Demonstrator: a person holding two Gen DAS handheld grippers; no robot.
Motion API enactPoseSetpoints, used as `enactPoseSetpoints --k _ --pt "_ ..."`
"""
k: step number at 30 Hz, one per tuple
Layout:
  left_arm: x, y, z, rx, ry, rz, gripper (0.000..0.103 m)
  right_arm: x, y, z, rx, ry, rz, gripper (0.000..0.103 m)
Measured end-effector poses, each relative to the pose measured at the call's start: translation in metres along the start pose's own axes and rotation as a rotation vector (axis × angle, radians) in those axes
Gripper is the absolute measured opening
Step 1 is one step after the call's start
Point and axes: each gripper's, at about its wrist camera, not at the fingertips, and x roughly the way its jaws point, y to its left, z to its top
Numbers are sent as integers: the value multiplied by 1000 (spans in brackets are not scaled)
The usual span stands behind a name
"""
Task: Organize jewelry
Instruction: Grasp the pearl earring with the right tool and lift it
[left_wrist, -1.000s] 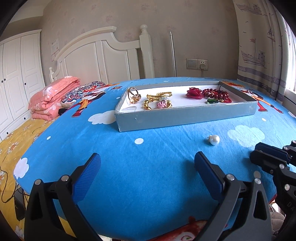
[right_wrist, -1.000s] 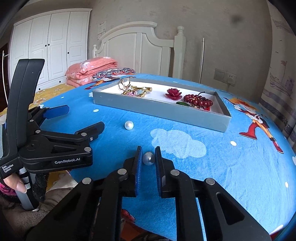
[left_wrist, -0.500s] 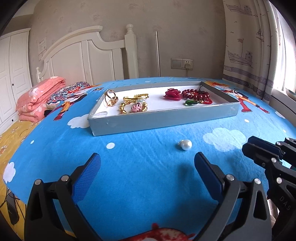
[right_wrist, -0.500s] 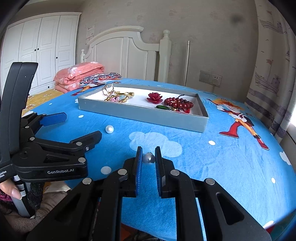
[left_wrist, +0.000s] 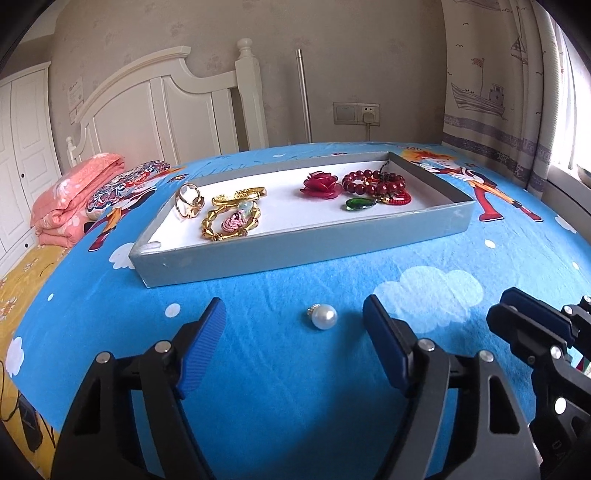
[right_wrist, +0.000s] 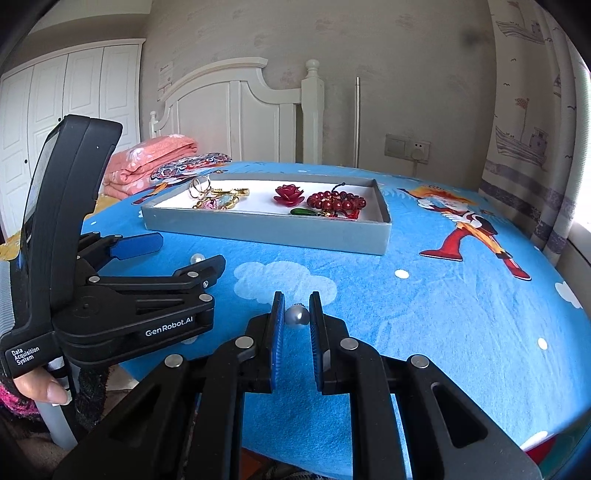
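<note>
A white pearl earring (left_wrist: 324, 316) lies on the blue cloth, between and just ahead of my open left gripper's (left_wrist: 295, 328) fingertips. It also shows in the right wrist view (right_wrist: 197, 258), partly behind the left gripper. My right gripper (right_wrist: 296, 314) is shut on a second pearl earring (right_wrist: 297, 316) and holds it above the cloth. A grey tray (left_wrist: 295, 254) with a white floor sits further back and holds a gold ring (left_wrist: 189, 199), gold bracelets (left_wrist: 232, 218), a red rose brooch (left_wrist: 320, 185), a red bead bracelet (left_wrist: 376, 184) and a green gem (left_wrist: 357, 204).
The blue cartoon tablecloth (left_wrist: 406, 406) ends in a front edge near both grippers. A white bed headboard (left_wrist: 166, 107), folded pink bedding (left_wrist: 74, 195) and a curtain (left_wrist: 498, 92) stand behind the table. The right gripper body shows in the left view (left_wrist: 535, 332).
My left gripper has swung right and moved forward, so the loose pearl now lies between its open fingers. My right gripper still holds its pearl and has turned slightly toward the tray.
</note>
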Motion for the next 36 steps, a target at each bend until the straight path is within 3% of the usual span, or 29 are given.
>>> enactPoseSetpoints --k 4,9,11,23,36 --pt "0 -8 3 28 9 -32 48 -1 0 0 -3 -1 0 13" --pt "-1 -13 2 43 8 -66 28 -1 0 0 -6 0 -2 13" --pt "-1 -13 1 46 6 -67 14 -1 1 0 -9 2 -3 13" --pt "-9 11 -5 -22 -2 -88 13 2 12 1 -47 14 -6 13" --pt "-29 48 -16 -87 -54 -32 13 5 34 6 -114 27 -14 13"
